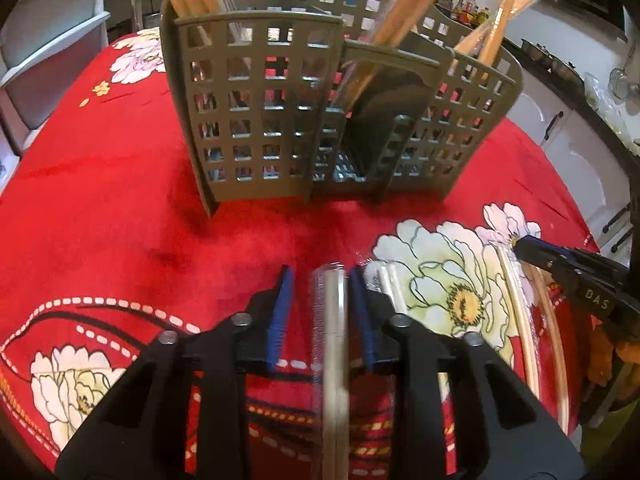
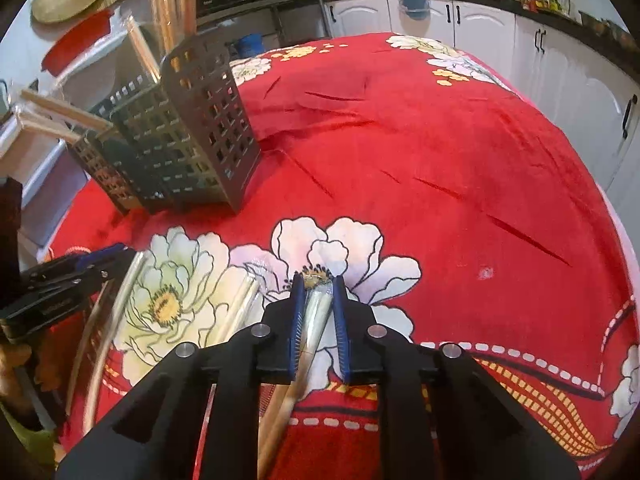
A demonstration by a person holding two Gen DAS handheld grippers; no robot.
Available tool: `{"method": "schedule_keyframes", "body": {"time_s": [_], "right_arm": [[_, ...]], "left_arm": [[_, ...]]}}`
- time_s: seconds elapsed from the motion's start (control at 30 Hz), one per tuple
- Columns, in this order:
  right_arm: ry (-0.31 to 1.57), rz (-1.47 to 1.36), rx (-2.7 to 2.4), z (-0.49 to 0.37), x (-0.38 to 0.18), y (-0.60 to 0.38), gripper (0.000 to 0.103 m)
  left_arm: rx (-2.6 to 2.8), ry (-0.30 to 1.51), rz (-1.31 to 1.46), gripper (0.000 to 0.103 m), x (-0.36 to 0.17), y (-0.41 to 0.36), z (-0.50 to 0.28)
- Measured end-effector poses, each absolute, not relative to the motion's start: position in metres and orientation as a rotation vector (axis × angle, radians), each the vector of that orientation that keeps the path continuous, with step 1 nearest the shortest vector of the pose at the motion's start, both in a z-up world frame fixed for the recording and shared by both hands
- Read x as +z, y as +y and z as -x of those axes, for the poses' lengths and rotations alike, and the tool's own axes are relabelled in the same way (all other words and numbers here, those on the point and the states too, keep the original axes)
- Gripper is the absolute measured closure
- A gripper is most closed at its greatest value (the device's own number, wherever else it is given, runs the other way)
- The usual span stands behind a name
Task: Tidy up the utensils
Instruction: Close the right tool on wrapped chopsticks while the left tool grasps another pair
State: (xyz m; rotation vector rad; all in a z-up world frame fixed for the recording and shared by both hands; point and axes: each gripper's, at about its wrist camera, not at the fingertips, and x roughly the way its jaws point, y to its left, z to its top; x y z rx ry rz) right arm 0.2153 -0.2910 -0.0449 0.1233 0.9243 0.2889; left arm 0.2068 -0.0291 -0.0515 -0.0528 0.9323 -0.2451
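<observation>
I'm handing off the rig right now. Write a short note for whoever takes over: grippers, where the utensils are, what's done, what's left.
Left gripper: a wrapped pair of chopsticks lies between its jaws; only the right pad looks in contact, grip not confirmed.
Right gripper: shut on another wrapped chopstick pair.
Utensil basket stands upright on the red tablecloth, with several wooden utensils already standing in it.
Left: drop both pairs into the basket, then the loose pairs lying on the cloth between the grippers.
</observation>
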Motion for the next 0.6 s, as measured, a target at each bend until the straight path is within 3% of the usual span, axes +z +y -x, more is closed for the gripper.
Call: {"method": "schedule_keyframes", "body": {"time_s": [0.23, 0.6], "right_arm": [[0.885, -0.203, 0.303, -0.216, -0.036, -0.3, 0.09], [0.759, -0.135, 0.279, -0.196, 0.009, -0.297, 0.091]], "left_arm": [[-0.255, 0.929, 0.112, 0.098, -0.048, -0.015, -0.211], [-0.282, 0.85, 0.18, 0.1, -0.025, 0.001, -0.185]]}}
